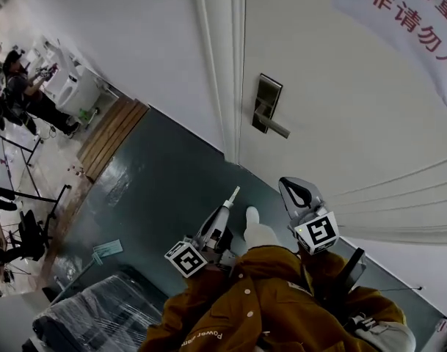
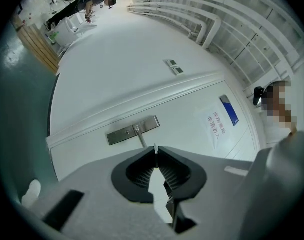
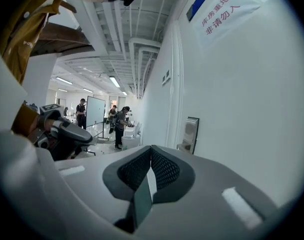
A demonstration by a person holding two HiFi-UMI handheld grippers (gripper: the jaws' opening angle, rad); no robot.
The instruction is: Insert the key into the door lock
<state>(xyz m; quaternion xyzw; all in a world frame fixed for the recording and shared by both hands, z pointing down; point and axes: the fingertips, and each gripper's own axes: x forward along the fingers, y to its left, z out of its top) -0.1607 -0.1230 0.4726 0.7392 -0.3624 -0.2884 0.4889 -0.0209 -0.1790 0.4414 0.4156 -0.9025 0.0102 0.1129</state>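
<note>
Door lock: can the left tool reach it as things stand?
Likely yes, once carried closer: the left tool, shut on a thin sliver, points at the door lock with nothing between them.

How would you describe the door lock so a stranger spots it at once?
Find the white door with the red-lettered sign. Beside the door's frame edge sits the lock, a tall metal plate. Only it carries a lever handle.

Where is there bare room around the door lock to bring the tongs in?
Free: the plain door face beside the lock plate, up to the sign; also the grey floor between the wooden strip and the door frame. Crowded: far left, where a person works.
</note>
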